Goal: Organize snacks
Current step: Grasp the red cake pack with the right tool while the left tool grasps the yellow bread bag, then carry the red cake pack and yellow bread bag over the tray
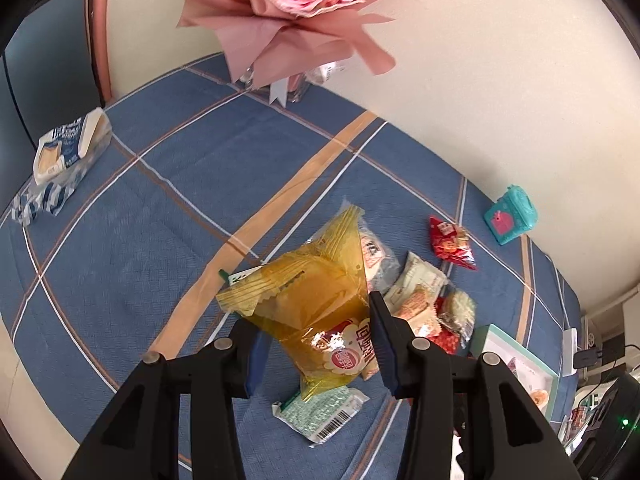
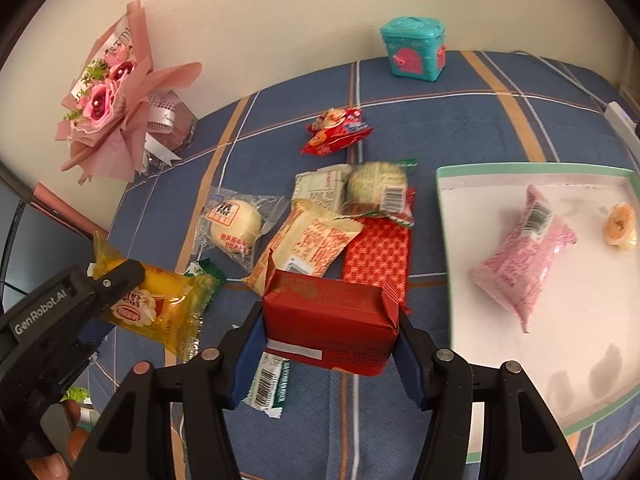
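My left gripper (image 1: pixel 316 344) is shut on a yellow snack packet (image 1: pixel 312 300) and holds it above the blue checked cloth; it also shows in the right wrist view (image 2: pixel 156 300), at the left. My right gripper (image 2: pixel 330 340) is shut on a red wrapped snack block (image 2: pixel 332 320), lifted just above the pile. Several loose snacks (image 2: pixel 320 232) lie on the cloth ahead. A white tray (image 2: pixel 452 240) with a green rim sits at the right and holds a pink packet (image 2: pixel 524 256) and a small orange snack (image 2: pixel 620 224).
A pink paper bouquet (image 2: pixel 108 100) stands at the back left by the wall. A teal toy box (image 2: pixel 416 48) sits at the back. A blue-and-white bread bag (image 1: pixel 60 156) lies far left. A green-white packet (image 2: pixel 268 384) lies under my right gripper.
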A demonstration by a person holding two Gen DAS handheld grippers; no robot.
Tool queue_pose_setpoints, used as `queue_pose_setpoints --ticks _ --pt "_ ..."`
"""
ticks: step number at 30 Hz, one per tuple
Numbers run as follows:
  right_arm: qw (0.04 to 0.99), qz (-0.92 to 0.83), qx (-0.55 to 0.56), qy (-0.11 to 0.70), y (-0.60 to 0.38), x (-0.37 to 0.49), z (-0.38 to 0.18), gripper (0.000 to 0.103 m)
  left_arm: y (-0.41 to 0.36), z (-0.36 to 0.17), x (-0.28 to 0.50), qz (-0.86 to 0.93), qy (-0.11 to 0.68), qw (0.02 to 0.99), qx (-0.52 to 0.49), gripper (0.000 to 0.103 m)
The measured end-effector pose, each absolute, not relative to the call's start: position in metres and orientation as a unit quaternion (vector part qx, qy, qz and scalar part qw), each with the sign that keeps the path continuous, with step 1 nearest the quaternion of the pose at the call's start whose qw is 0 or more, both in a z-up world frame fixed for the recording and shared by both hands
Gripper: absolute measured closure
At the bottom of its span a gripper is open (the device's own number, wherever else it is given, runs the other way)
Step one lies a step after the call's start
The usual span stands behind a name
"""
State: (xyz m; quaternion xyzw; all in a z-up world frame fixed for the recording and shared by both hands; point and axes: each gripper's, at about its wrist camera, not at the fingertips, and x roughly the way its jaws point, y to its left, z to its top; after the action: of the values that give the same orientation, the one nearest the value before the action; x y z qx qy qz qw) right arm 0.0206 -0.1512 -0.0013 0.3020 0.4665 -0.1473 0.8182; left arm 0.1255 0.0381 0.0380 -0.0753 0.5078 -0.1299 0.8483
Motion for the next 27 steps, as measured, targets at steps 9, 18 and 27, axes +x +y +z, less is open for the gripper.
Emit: queue_pose_setpoints --ticks 9,18,27 --pt "0.808 -0.204 0.308 0.460 -0.194 -0.014 0.011 0.041 0.004 0.053 0.101 -0.169 0.492 0.853 -0.050 0.056" --pt "0.776 -0.271 0.355 0.446 -0.255 -0.064 0.011 0.041 -0.048 0.062 0.069 -0.239 0.487 0.840 -0.016 0.056" --pt "0.747 -0.330 0.397 0.418 -0.311 -0.117 0.009 0.041 -0.111 0.062 0.023 -0.311 0.488 0.814 0.036 0.056"
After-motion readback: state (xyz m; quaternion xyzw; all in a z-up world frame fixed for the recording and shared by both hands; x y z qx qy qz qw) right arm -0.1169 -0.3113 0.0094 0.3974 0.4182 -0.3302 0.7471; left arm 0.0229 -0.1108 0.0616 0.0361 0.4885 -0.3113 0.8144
